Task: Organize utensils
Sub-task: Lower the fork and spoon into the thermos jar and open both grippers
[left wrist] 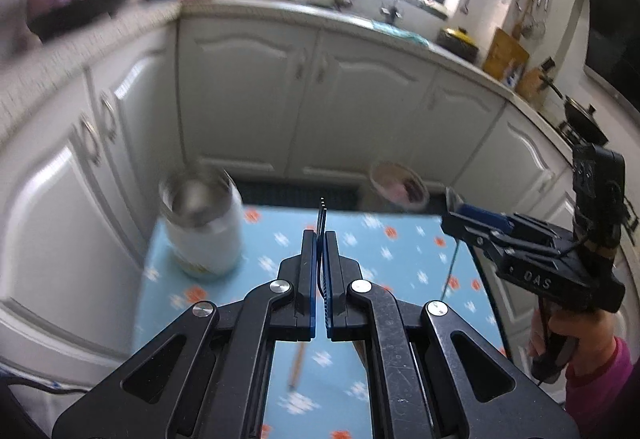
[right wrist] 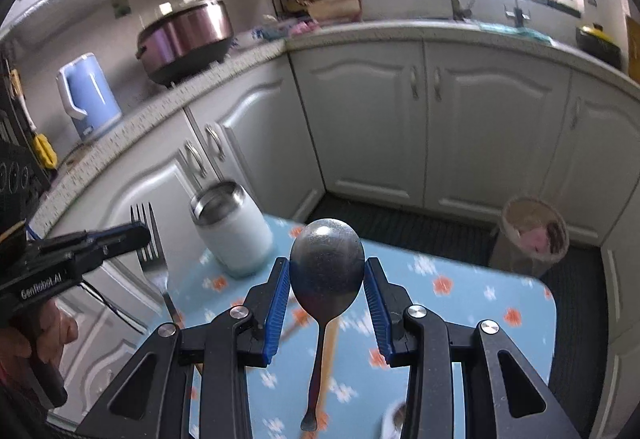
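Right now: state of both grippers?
Left gripper: shut on the fork, tines up.
Right gripper: shut on the spoon, clamping the bowl by its edges.

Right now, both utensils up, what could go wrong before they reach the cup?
1. The metal spoon is pinched only at its bowl edges by the right hand-held gripper; it may pivot or slip.
2. The white steel-lined cup stands near the table's corner; the metal fork could tip it.

Cup (right wrist: pixel 232 229) on the bench's (right wrist: pixel 472 303) far left corner, bin (right wrist: pixel 534 233) on the floor beyond its right.
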`<state>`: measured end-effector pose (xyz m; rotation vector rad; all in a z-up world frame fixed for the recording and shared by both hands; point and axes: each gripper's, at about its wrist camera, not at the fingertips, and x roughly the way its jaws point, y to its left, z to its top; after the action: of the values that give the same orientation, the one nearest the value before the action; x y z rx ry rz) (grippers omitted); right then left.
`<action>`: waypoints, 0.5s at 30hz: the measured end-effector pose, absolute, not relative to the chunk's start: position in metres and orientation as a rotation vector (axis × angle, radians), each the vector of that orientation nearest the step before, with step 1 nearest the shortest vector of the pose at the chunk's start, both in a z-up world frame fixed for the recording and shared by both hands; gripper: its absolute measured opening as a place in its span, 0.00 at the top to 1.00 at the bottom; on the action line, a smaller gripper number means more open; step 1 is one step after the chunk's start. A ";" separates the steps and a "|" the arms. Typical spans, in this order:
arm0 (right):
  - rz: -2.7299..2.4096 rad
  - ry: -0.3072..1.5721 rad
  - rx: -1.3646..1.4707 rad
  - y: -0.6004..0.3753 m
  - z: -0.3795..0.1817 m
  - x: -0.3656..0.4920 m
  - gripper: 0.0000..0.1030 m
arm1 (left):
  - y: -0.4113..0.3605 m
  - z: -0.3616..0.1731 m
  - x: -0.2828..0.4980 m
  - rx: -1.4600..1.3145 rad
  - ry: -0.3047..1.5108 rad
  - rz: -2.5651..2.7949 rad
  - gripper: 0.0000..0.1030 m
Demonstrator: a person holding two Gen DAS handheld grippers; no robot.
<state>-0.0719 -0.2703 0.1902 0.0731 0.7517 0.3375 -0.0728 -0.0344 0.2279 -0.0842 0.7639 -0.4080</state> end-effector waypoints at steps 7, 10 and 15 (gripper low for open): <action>0.393 0.713 0.073 -0.231 0.223 -0.029 0.65 | 0.004 0.264 -0.033 -0.065 0.711 -0.309 0.99; 0.413 0.714 0.061 -0.213 0.230 -0.012 0.65 | 0.020 0.272 -0.016 -0.065 0.700 -0.273 0.99; 0.449 0.699 0.062 -0.181 0.243 0.019 0.65 | 0.044 0.285 0.013 -0.061 0.675 -0.212 0.99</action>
<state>0.0189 -0.1812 0.2430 0.0620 0.6988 0.4492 0.0129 0.0442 0.2854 -0.0606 0.6745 -0.2117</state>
